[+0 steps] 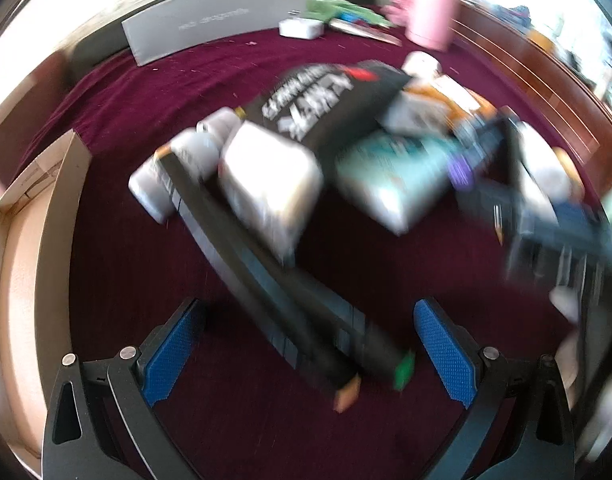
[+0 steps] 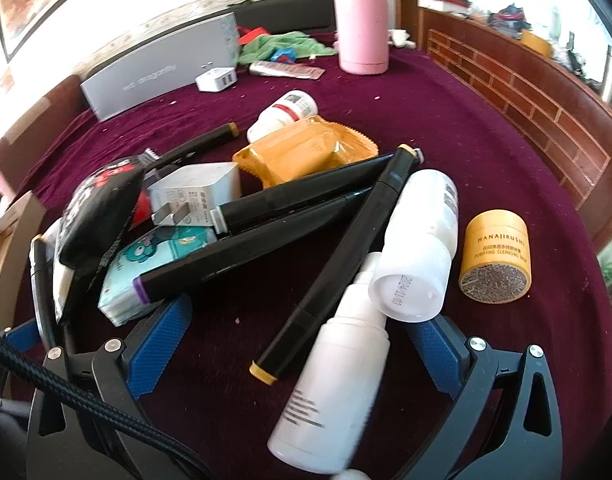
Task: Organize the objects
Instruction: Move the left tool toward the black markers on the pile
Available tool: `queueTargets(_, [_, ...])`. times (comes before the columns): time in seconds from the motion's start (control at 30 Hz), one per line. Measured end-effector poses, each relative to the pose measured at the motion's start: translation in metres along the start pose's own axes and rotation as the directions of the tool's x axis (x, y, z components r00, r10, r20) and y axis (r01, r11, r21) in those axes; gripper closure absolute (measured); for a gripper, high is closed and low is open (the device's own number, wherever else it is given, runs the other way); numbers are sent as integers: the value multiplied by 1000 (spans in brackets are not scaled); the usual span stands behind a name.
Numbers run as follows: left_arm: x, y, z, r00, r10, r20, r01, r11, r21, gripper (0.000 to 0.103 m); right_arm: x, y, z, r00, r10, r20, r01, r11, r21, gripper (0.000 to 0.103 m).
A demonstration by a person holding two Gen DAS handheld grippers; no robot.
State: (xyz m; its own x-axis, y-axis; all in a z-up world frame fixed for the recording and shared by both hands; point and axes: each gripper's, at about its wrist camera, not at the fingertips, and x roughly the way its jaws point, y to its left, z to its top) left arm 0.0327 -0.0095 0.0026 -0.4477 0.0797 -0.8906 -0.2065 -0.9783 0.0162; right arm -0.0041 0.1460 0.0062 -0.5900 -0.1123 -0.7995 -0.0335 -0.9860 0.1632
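Right wrist view shows my right gripper (image 2: 294, 344) spread wide around a yellow-capped marker (image 2: 338, 264) and white spray bottle (image 2: 334, 380), ready to pick one from the messy pile. My left gripper (image 1: 306, 356) is spread too, over another black marker (image 1: 266, 276).

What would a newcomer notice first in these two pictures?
First, the jumbled heap of black markers, white bottles and packets in the middle of the dark red cloth. Then the tall pink flask standing upright at the far edge, and the yellow jar lying on its side, apart, right of the heap.
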Motion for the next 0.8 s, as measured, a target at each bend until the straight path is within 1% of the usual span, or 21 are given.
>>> queueTargets(0.03, [-4, 0, -8, 1000, -5, 16, 5, 1000, 12, 1, -2, -4, 1, 1000, 27, -15, -27, 1000, 10, 0])
queueTargets(0.07, [-9, 0, -18, 999, -4, 48, 3, 1000, 31, 1, -3, -6, 2, 998, 47, -37, -47, 999, 6, 0])
queueTargets(0.1, [-12, 0, -26, 997, -6, 76, 4, 999, 34, 1, -3, -6, 2, 997, 54, -60, -55, 998, -8, 0])
queueTargets(0.2, [-14, 2, -28, 997, -15, 73, 13, 999, 32, 2, -9, 2, -7, 994, 39, -104, -47, 996, -71, 0])
queueTargets(0.3, [-17, 7, -29, 997, -37, 73, 36, 999, 22, 2, -14, 10, -21, 995, 7, -95, -19, 992, -124, 0])
queueTargets(0.33, [-20, 11, -30, 996, -53, 71, 53, 999, 5, 2, -18, 12, -29, 996, -3, -93, -9, 991, -132, 0])
queueTargets(0.4, [-31, 21, -35, 989, -125, 73, 129, 990, -58, 2, -26, 12, -36, 996, 4, -92, -15, 992, -125, 0])
queueTargets(0.43, [-37, 28, -36, 986, -149, 81, 156, 984, -90, 2, -30, 10, -36, 996, 10, -87, -20, 993, -114, 1])
queueTargets(0.47, [-39, 33, -36, 987, -136, 87, 145, 984, -107, 2, -37, 7, -38, 997, 19, -68, -26, 994, -101, 1])
queueTargets(0.53, [-44, 38, -33, 988, -109, 108, 122, 984, -130, 2, -48, 3, -40, 1000, 10, -11, -11, 996, -94, 1])
queueTargets(0.6, [-49, 42, -29, 982, -125, 141, 148, 975, -167, 2, -57, -2, -40, 998, 17, 56, -13, 997, -81, 1])
queueTargets(0.67, [-47, 44, -22, 980, -133, 145, 160, 968, -195, 2, -60, -4, -42, 994, 45, 96, -39, 997, -67, 1])
queueTargets(0.7, [-44, 40, -16, 981, -133, 141, 159, 968, -194, 2, -59, -5, -42, 993, 52, 105, -46, 997, -63, 1])
queueTargets(0.73, [-41, 40, -14, 983, -118, 142, 144, 972, -188, 4, -58, -6, -41, 993, 52, 105, -46, 997, -58, 1])
queueTargets(0.77, [-38, 39, -9, 987, -72, 144, 98, 979, -180, 12, -58, -7, -40, 993, 58, 105, -54, 997, -48, 1])
queueTargets(0.8, [-36, 40, -7, 988, -42, 146, 68, 982, -177, 24, -59, -9, -40, 991, 76, 111, -72, 997, -37, 1])
